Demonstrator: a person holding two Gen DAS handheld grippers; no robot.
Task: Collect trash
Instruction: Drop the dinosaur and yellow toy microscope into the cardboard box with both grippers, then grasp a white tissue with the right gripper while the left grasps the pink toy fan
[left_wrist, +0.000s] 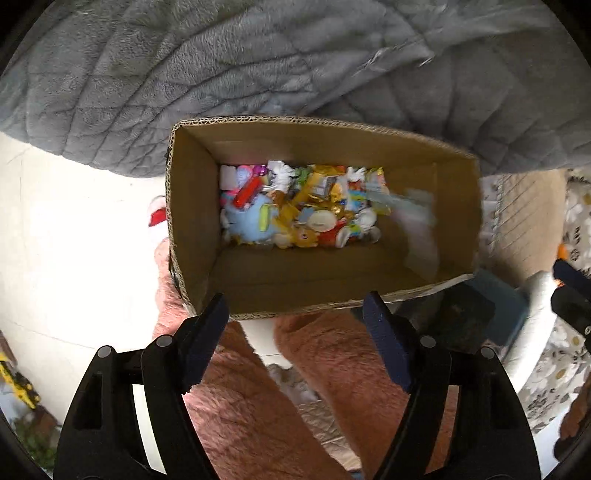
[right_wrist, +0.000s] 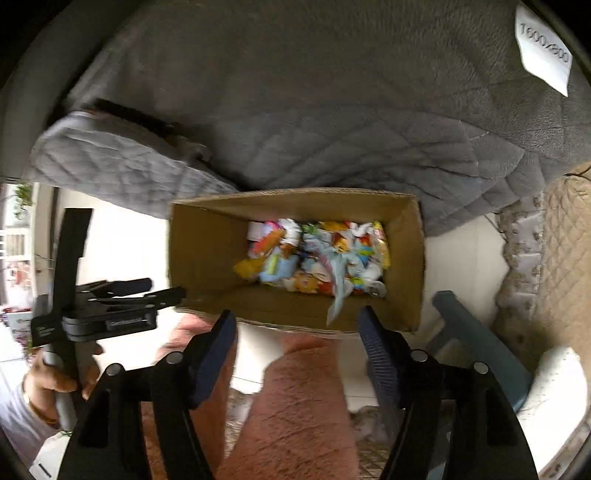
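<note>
Both claws gape wide over corrugated cardboard box (left_wrist: 192, 206) — crinkly bright wrappers (left_wrist: 299, 206) inside.

An open cardboard box (left_wrist: 199, 221) stands upright on the pale floor, its far side just in front of a grey quilted cover. It is plain brown, rectangular, with raw corrugated edges along the top and no flaps in view. Its bottom is covered with a heap of trash (left_wrist: 295, 206): crumpled wrappers in gold, yellow, red, pale blue and white, some printed with cartoon figures. In the right wrist view a pale, crinkled clear wrapper (right_wrist: 338, 280) shows blurred over the near right part of the heap, above the near wall (right_wrist: 295, 306).
</note>
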